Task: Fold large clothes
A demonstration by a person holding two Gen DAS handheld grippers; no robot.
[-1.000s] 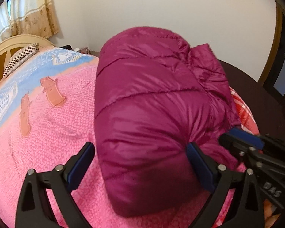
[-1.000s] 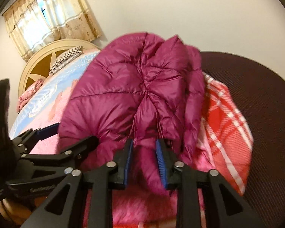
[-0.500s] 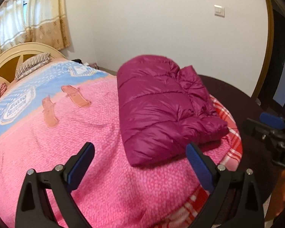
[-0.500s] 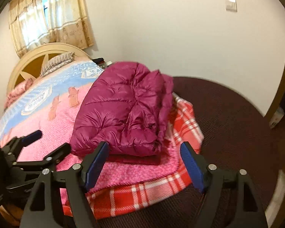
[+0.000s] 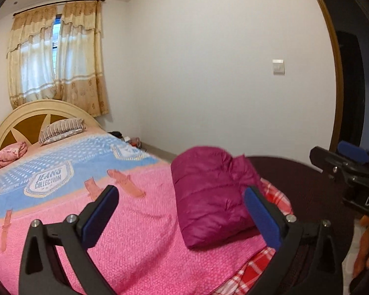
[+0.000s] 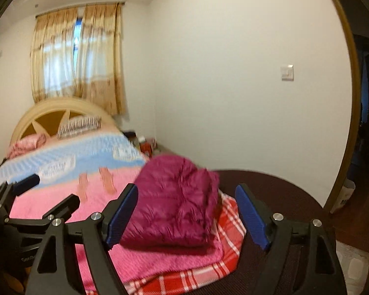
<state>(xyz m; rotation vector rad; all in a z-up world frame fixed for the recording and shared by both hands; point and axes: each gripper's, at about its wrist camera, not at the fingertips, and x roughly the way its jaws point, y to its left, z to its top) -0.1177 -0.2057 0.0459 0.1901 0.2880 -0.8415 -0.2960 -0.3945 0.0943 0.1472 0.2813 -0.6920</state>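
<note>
From the left wrist we see our left gripper [image 5: 182, 211] spread wide, empty, the folded magenta puffer jacket [image 5: 209, 194] lying on the pink blanket [image 5: 135, 233]. From the right wrist, our right gripper [image 6: 187, 218] has just been opening, nothing between its blue pads [image 6: 121, 215].

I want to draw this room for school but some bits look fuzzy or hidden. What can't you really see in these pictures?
- Small things on the floor beside the bed: too small and blurred in both views to name.
- Far side of the folded magenta puffer jacket: hidden by its own bulk; blurred in the right wrist view.
- Room past the doorway: dark, cut off by the picture's edge.
- Person holding each hand-held gripper: out of frame, except an orange bit at the left wrist view's lower right edge.
</note>
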